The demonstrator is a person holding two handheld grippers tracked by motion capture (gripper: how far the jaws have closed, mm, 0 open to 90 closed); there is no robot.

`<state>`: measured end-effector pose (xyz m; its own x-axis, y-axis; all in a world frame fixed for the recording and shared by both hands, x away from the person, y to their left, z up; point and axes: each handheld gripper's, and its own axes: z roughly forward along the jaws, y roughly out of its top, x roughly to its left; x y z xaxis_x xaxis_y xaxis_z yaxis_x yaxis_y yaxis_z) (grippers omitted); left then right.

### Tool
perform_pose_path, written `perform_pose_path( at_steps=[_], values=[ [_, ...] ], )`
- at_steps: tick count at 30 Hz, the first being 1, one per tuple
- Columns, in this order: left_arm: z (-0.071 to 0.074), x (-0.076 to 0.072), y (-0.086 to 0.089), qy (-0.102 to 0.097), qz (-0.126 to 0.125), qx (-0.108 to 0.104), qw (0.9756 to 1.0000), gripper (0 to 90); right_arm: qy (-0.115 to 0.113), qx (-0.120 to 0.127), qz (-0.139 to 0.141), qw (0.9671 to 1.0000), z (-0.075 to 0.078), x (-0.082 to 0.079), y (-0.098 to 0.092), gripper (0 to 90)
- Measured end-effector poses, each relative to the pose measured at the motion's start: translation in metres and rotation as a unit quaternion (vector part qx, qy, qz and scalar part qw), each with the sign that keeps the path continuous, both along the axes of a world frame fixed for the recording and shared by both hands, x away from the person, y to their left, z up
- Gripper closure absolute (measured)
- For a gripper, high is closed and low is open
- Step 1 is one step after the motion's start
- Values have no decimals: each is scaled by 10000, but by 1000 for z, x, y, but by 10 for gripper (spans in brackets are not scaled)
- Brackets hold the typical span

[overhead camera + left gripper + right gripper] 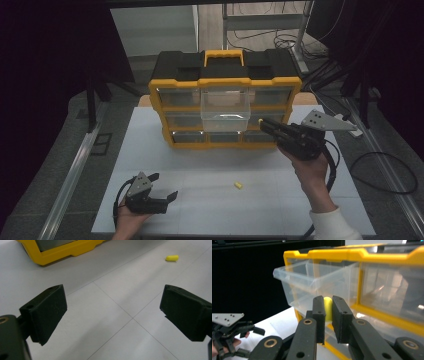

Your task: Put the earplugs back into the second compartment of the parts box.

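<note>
A small yellow piece (327,308) is pinched between the jaws of the right gripper (328,315), which are pressed together on it so that only a rounded strip of it shows between the pads. In the high view the right gripper (264,123) is held up just in front of the organizer box (225,107), at the box's lower right, with its tips pointing toward the box front. The box is yellow-framed with a black top and a yellow handle, and stands at the far middle of the white table (200,200).

One clear drawer (225,107) in the middle column of the box is pulled out toward the person; in the right gripper view this drawer (312,287) sticks out just behind and above the pinched piece. The other drawers sit flush in the frame.

A second small yellow piece (238,185) lies loose on the table, well in front of the box and a little right of its middle. It also shows in the left gripper view (172,258), lying apart from the jaws.

The left gripper (165,186) rests low over the table, well in front of the box's left corner, jaws spread wide with nothing between them. The left gripper view shows bare table (112,315) between its jaws and a corner of the box (62,251) beyond.
</note>
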<state>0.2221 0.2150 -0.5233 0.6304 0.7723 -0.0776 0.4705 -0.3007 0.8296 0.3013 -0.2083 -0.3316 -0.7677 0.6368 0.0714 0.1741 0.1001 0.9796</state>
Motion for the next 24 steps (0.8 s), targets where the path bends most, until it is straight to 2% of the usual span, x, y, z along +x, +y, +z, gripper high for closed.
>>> perform_pose_path(
  at_steps=[13, 24],
  values=[
    [0, -1, 1, 1, 19, -31, 10000, 73, -67, 141, 33, 9999, 29, 24, 16, 807],
    [0, -1, 1, 6, 10, -16, 10000, 74, -152, 19, 101, 9998, 42, 31, 35, 805]
  ],
)
